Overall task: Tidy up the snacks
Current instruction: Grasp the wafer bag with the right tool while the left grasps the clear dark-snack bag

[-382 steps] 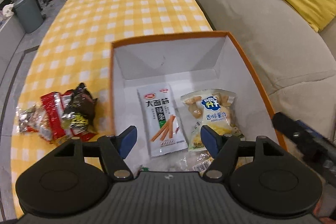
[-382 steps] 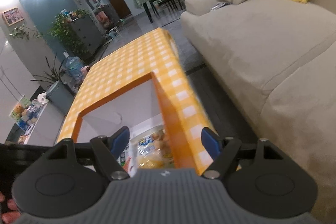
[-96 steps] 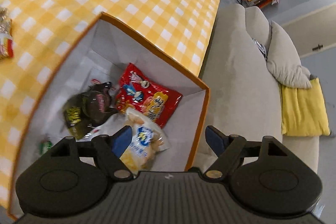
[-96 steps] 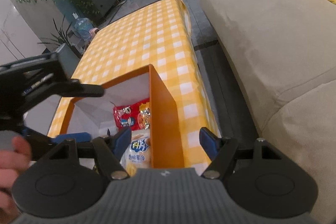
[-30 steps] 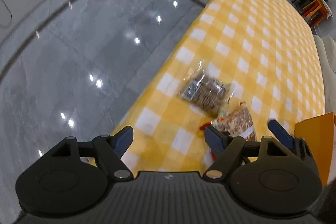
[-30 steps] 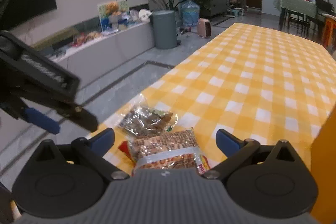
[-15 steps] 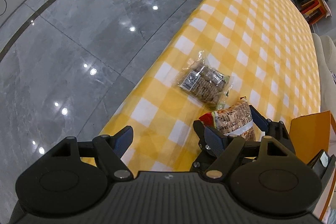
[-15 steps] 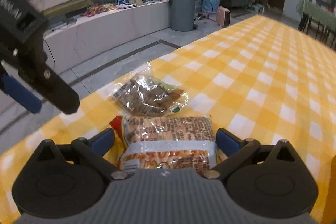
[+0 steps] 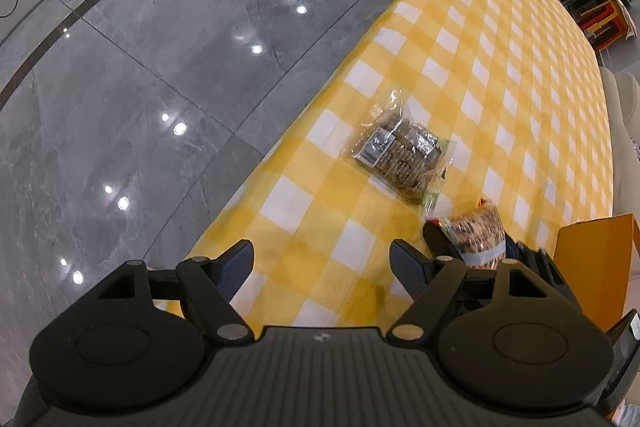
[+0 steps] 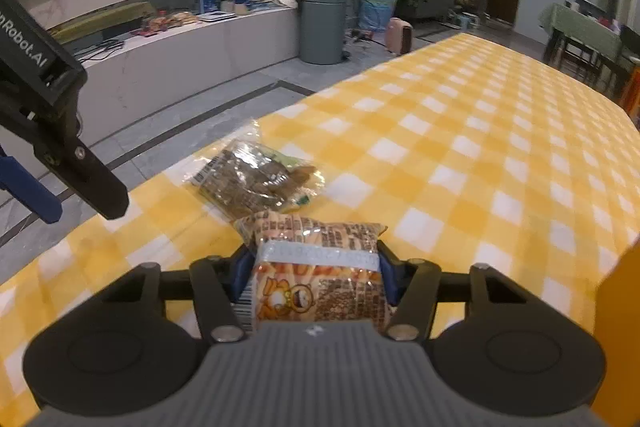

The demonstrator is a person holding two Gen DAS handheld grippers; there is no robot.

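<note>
An orange-printed snack packet (image 10: 316, 259) lies on the yellow checked tablecloth (image 10: 460, 131), and my right gripper (image 10: 316, 269) has it between its blue pads. The jaws are closing and the pads press on both sides of the packet. From the left wrist view the same packet (image 9: 478, 227) shows in the right gripper (image 9: 472, 251) beside the orange box (image 9: 592, 267). A clear packet of brown biscuits (image 9: 400, 157) lies just beyond it, near the table's edge. My left gripper (image 9: 322, 263) hangs open over the table's near corner with nothing between its fingers.
The orange box's wall (image 10: 624, 327) stands at the right edge of the right wrist view. One of the left gripper's fingers (image 10: 80, 155) hangs at the left. Grey tiled floor (image 9: 160, 87) lies beyond the table edge. A grey bin (image 10: 322, 27) and a low counter stand further off.
The right gripper's jaws have gone from wide open to pressing on the orange-printed packet, and the gripper has sunk a little. The left gripper has stayed in place.
</note>
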